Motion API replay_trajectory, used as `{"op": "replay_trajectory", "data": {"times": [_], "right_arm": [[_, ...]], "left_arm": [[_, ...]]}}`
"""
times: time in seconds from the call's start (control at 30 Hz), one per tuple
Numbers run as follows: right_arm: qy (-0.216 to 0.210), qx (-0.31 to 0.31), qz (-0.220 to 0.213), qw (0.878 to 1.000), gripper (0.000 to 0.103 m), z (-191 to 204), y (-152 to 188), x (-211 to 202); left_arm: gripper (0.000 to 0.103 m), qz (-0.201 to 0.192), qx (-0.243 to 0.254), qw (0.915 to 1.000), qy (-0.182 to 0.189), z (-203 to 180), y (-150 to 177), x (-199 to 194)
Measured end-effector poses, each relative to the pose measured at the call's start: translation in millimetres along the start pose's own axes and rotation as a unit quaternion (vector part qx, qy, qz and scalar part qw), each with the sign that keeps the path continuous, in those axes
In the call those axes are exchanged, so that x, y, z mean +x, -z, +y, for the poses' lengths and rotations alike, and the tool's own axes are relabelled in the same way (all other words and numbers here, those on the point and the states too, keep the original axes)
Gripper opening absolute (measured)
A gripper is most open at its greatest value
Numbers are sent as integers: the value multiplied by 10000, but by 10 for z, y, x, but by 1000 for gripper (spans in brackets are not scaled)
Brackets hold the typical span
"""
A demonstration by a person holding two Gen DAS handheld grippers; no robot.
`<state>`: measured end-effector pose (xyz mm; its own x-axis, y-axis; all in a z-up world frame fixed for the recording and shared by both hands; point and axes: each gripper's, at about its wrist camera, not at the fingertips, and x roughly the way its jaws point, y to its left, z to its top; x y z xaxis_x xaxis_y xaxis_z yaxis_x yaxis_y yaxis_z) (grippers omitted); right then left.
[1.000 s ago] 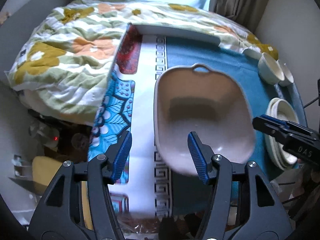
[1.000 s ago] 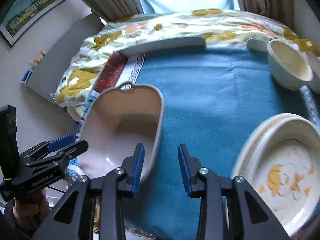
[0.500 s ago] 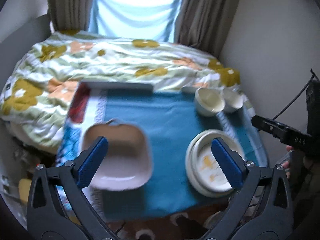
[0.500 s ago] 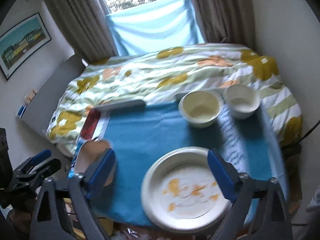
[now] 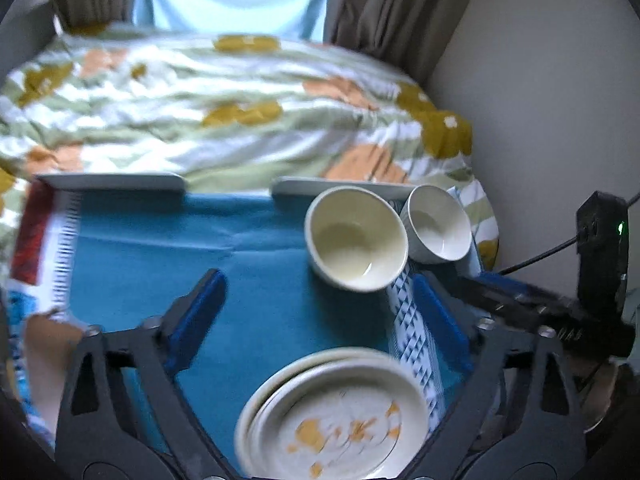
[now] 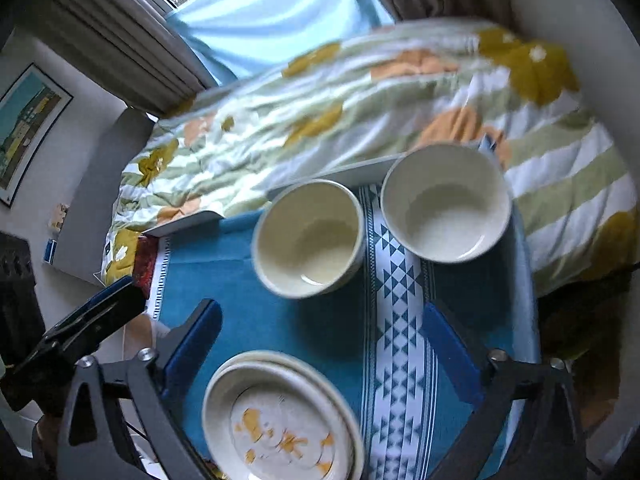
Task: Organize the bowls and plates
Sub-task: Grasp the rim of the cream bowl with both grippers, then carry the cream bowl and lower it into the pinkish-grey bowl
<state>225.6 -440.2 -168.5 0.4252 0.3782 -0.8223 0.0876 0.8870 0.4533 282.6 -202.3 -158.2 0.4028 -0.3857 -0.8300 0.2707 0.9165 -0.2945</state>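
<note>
- Two bowls stand side by side at the far edge of the teal cloth (image 5: 260, 264): a cream bowl (image 5: 356, 238) and, to its right, a smaller white bowl (image 5: 436, 222). In the left wrist view their rims look to be touching; in the right wrist view a narrow gap shows between them.
- One stack of plates (image 5: 336, 416) lies at the near edge; at least two rims show, and the top plate carries orange marks.
- One pinkish dish (image 5: 44, 348) shows at the left edge of the cloth, mostly cut off.
- Left gripper (image 5: 320, 316): its blue-padded fingers spread wide, nothing between them, above the cloth between bowls and plates.
- Right gripper (image 6: 324, 344): likewise spread wide and empty, over the same area.
- No lettering is readable; print on the other gripper's body is too blurred to make out.
- A flowered quilt (image 5: 224, 96) lies beyond the cloth.
</note>
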Motion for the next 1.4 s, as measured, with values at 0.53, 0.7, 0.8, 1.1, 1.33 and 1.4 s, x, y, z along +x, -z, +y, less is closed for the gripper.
{"op": "replay_trajectory", "data": {"times": [0.53, 0.7, 0.8, 1.1, 1.33, 1.4], "right_arm": [[-149, 350, 553, 9977, 24, -355, -285, 966], [2, 230, 616, 9978, 22, -299, -291, 969], [-3, 134, 664, 9977, 21, -279, -293, 948], [-12, -467, 405, 9981, 21, 250, -306, 634], [-111, -804, 294, 9963, 20, 965, -44, 351], [-143, -905, 276, 9954, 20, 1214, 52, 319]], "left_arm": [[11, 983, -281, 9944, -264, 124, -153, 1332], [10, 985, -202, 9940, -434, 66, -165, 1317], [10, 898, -180, 9945, -499, 58, -163, 1232], [10, 461, -303, 9968, -583, 166, -94, 600], [10, 102, -445, 9969, -648, 507, 100, -237], [10, 2, -445, 9970, -635, 671, 184, -477]]}}
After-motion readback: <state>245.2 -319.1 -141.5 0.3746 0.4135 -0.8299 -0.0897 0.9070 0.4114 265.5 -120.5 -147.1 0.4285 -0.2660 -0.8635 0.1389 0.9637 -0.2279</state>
